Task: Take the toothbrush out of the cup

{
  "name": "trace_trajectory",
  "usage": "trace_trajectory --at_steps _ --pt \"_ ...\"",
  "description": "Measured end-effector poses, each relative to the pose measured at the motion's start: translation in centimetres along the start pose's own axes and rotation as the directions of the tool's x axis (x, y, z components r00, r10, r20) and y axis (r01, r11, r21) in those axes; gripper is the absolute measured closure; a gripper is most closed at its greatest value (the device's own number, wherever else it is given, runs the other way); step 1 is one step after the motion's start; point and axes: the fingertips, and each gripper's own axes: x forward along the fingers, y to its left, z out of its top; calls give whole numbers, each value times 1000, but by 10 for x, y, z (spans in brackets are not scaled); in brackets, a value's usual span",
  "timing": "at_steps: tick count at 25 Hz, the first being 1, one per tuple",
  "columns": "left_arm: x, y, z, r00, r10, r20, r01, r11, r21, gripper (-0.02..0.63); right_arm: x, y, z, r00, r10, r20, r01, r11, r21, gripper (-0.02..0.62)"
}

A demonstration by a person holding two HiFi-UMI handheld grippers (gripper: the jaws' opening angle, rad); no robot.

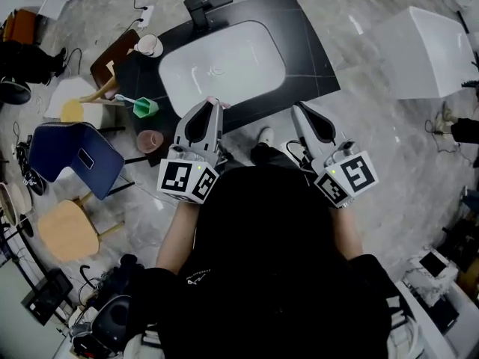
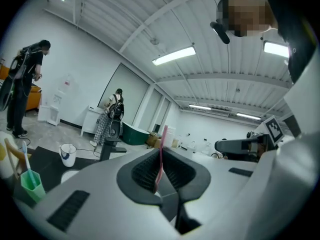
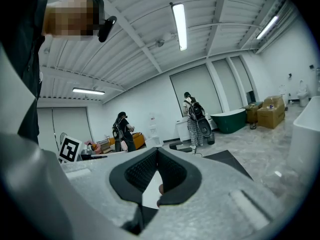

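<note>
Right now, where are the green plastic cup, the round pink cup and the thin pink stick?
green plastic cup (image 1: 147,109), head view, side
round pink cup (image 1: 150,140), head view, open top
thin pink stick (image 2: 161,156), left gripper view, middle

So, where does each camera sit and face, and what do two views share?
Head view: on the head, facing steeply down at the sink; shows torso, left tool, right tool.
Left gripper view: on the left tool, along its jaws, shut on a pink toothbrush.
Right gripper view: on the right tool, along its shut jaws.
Shared: head and left gripper views both show the green cup.
</note>
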Motion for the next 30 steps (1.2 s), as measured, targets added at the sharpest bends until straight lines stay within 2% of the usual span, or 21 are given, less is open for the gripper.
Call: trace_trajectory --at_steps 5,12,19,26,30 --pt "35 -33 -20 998 -53 -47 52 999 -11 586 -25 -36 -2 999 -52 0 52 998 25 589" --pt "86 -70 -49 986 -122 -114 114 990 -79 586 -60 -82 -1 991 -133 -4 133 989 66 590" --pt "131 -96 -77 976 -161 -149 136 976 -169 586 -87 -120 -7 982 -187 -9 187 977 99 590" --pt "175 -110 -110 962 -192 -195 133 951 -279 586 -102 -151 -9 975 -220 -18 220 968 123 589" --pt "193 -109 -137 951 -205 -233 103 917 -384 586 -105 -164 -14 974 -224 -37 227 965 134 589"
